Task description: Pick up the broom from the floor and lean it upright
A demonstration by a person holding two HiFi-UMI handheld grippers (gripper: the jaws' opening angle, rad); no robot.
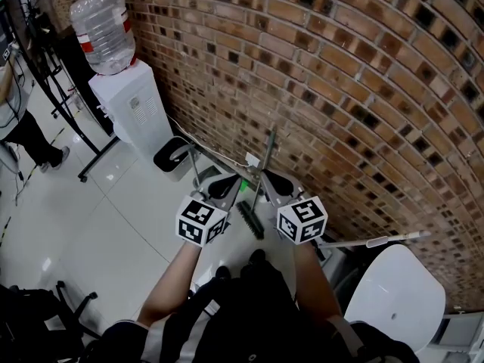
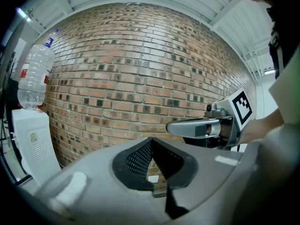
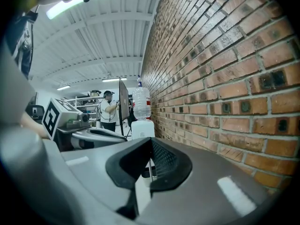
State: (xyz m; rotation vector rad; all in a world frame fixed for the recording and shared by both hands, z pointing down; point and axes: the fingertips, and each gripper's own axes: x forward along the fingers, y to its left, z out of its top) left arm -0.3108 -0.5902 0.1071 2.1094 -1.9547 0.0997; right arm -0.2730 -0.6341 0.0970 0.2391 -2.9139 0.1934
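The broom stands by the brick wall (image 1: 355, 89). Its dark brush head (image 1: 249, 220) rests on the white floor and its thin greenish handle (image 1: 268, 148) rises against the bricks. My left gripper (image 1: 240, 181) and right gripper (image 1: 263, 178) are held side by side, their tips converging just in front of the handle's lower part. Whether either tip touches it I cannot tell. In the left gripper view the left gripper (image 2: 159, 190) is shut with nothing between the pads, and the right gripper (image 2: 206, 128) shows beside it. The right gripper (image 3: 143, 187) also looks shut and empty.
A white water dispenser (image 1: 128, 108) with a large bottle (image 1: 102, 25) stands left along the wall, with a dark bin (image 1: 174, 157) at its foot. A white seat (image 1: 393, 293) is at lower right. A person (image 1: 26, 134) and black stand legs (image 1: 83, 138) are at far left.
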